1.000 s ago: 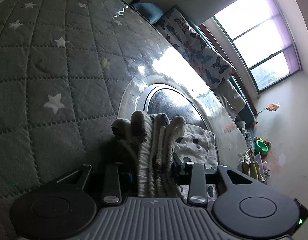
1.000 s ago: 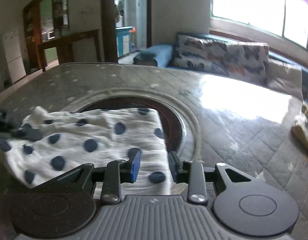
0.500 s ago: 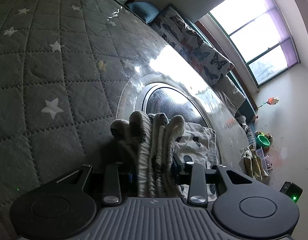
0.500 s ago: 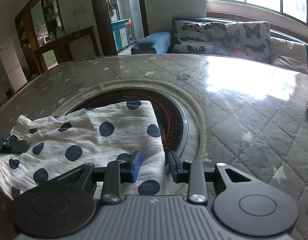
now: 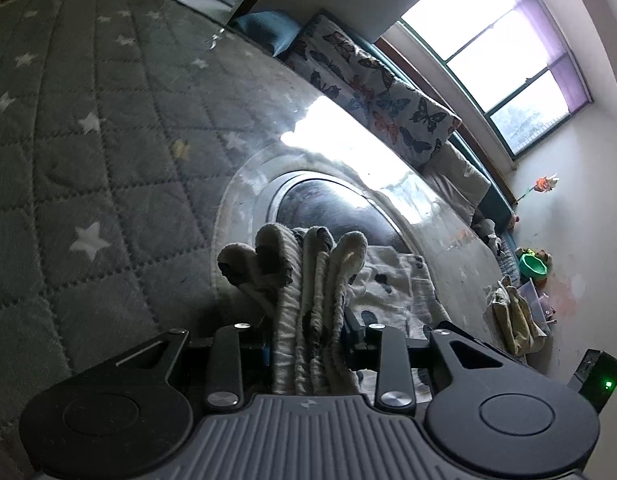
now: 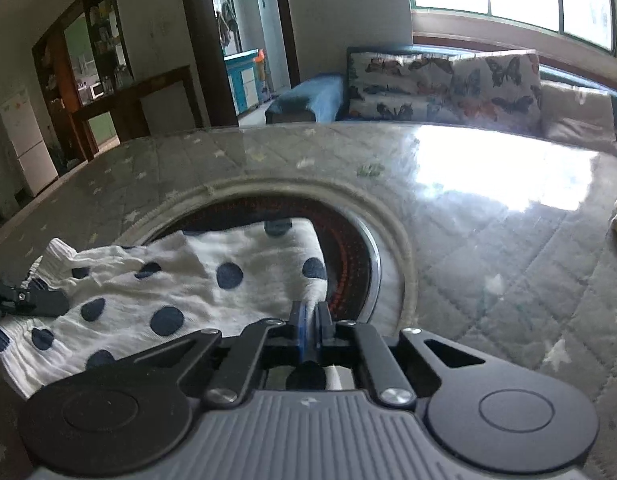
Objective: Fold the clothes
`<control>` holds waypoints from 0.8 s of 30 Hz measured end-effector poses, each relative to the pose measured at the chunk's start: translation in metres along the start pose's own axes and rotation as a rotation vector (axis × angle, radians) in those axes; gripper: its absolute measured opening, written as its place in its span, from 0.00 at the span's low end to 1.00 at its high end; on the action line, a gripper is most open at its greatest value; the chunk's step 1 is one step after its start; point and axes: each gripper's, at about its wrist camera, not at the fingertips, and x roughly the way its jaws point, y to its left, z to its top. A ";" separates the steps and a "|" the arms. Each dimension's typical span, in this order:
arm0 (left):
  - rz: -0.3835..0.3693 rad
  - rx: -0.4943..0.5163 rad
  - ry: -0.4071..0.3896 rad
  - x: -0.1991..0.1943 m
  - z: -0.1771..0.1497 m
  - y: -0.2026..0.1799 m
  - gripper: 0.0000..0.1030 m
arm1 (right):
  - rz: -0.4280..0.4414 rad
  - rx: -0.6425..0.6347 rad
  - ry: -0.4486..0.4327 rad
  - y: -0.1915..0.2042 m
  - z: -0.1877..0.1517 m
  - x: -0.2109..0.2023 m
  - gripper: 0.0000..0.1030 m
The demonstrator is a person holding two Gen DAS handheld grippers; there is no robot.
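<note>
A white garment with dark blue dots (image 6: 212, 280) lies on the table over the round dark inset. My right gripper (image 6: 311, 316) is shut on the garment's near right edge, the blue pads pressed together on the cloth. At the left edge of the right wrist view the tip of the other gripper (image 6: 24, 300) holds the garment's frilled left end. In the left wrist view my left gripper (image 5: 308, 340) is shut on a thick bunch of gathered folds of the garment (image 5: 308, 280), which stick up between the fingers; the rest of the cloth (image 5: 392, 280) trails to the right.
The table has a grey quilted cover with white stars (image 5: 88, 152) under a glossy sheet, and a round dark inset (image 6: 348, 248) with a pale rim. A butterfly-print sofa (image 6: 448, 84) stands behind. A yellowish cloth pile (image 5: 512, 312) and a green bowl (image 5: 532, 266) lie beyond the table's far end.
My right gripper has gone from open over the garment's edge to shut on it. The left gripper keeps its hold on the bunched folds and has tilted slightly.
</note>
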 end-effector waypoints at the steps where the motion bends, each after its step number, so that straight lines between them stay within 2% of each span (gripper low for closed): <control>1: -0.006 0.002 -0.002 0.000 0.001 -0.002 0.32 | -0.005 -0.002 -0.009 -0.001 0.001 -0.004 0.04; 10: -0.075 0.031 0.024 0.019 0.004 -0.040 0.32 | -0.084 -0.017 -0.078 -0.019 0.010 -0.044 0.04; 17: -0.144 0.080 0.060 0.047 0.003 -0.085 0.32 | -0.181 0.009 -0.106 -0.053 0.011 -0.071 0.04; 24: -0.180 0.165 0.122 0.088 -0.008 -0.135 0.32 | -0.289 0.047 -0.112 -0.092 0.003 -0.090 0.04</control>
